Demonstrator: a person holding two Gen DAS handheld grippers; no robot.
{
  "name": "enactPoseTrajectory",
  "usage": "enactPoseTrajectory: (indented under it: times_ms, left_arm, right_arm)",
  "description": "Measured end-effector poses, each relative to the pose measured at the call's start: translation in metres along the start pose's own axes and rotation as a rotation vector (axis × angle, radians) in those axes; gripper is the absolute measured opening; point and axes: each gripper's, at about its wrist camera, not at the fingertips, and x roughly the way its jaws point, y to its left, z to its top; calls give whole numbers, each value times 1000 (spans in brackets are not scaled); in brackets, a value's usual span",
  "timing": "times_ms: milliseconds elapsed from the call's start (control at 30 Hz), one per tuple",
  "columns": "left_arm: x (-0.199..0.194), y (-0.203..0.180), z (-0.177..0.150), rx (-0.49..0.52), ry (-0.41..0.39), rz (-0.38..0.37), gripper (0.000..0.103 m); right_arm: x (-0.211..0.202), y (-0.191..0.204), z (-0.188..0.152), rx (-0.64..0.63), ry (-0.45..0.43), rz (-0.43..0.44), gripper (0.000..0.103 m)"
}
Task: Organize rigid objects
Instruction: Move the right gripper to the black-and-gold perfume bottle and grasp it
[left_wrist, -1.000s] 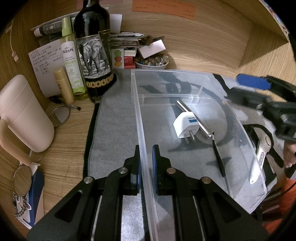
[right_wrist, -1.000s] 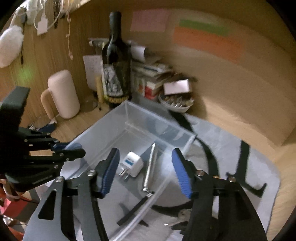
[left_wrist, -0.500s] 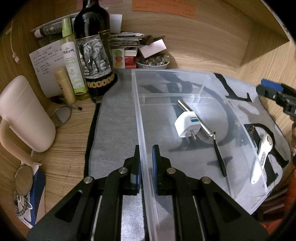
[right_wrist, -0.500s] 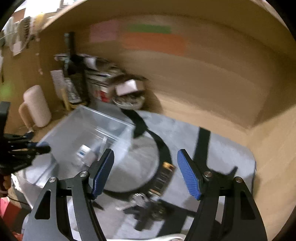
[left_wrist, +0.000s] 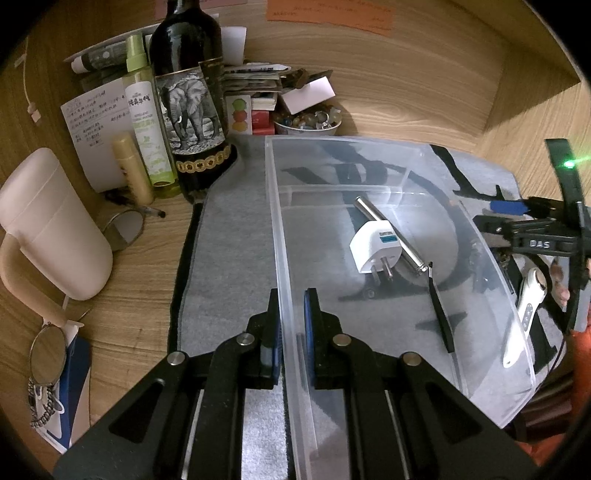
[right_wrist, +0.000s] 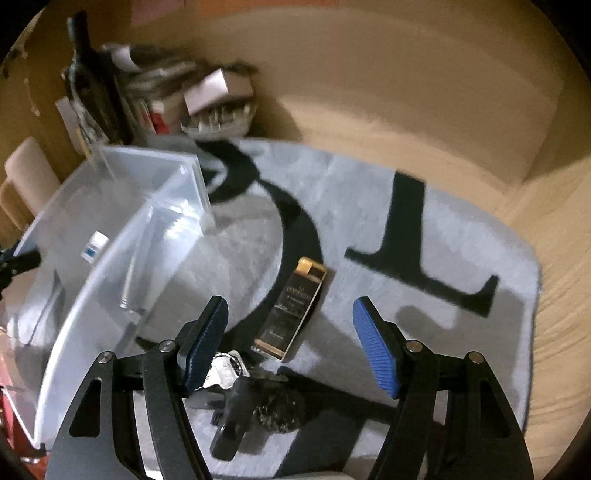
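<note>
Bin walls of clear plastic (left_wrist: 275, 229) run straight ahead of the left tongs (left_wrist: 291, 325), which are pinched narrow on the bin's near-left rim, one blue pad outside the wall and one inside. Inside the bin, ahead and to the right of these tongs, lie a white plug adapter (left_wrist: 375, 251) with a blue label, a silver metal tube (left_wrist: 388, 230) touching its far side, and a thin black stick (left_wrist: 439, 314) nearer the right wall. Just beyond that wall, on the grey mat (left_wrist: 229, 236), rests a white handheld device (left_wrist: 524, 317).

Right tongs (right_wrist: 290, 345) hang spread wide above the mat, gripping nothing. Between their blue pads and slightly ahead lies a black-and-gold carton (right_wrist: 291, 310); its gold lettering is too blurred to read. Just beside the left pad sit silver keys (right_wrist: 223, 371) with a dark fob (right_wrist: 236, 413), below the carton.

Left of the left tongs, on the wooden surface (left_wrist: 140, 266), stands a dark bottle (left_wrist: 192, 107) with an elephant label, and a green spray bottle (left_wrist: 146, 114) with Chinese characters.
</note>
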Motion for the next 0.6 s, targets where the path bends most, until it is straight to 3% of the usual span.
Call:
enactPoseTrajectory:
  times_ms: [300,433,600]
  left_arm:
    - [0,-2,0,1,0,0,9]
    - [0,-3,0,3,1,3,9]
    - [0,-5,0,4,0,5,9]
  right_arm:
    - [36,5,-1,-22,117,29,35]
    - [36,8,-4,-36,94,22,22]
    - [33,11,-4,-55,70,4,21]
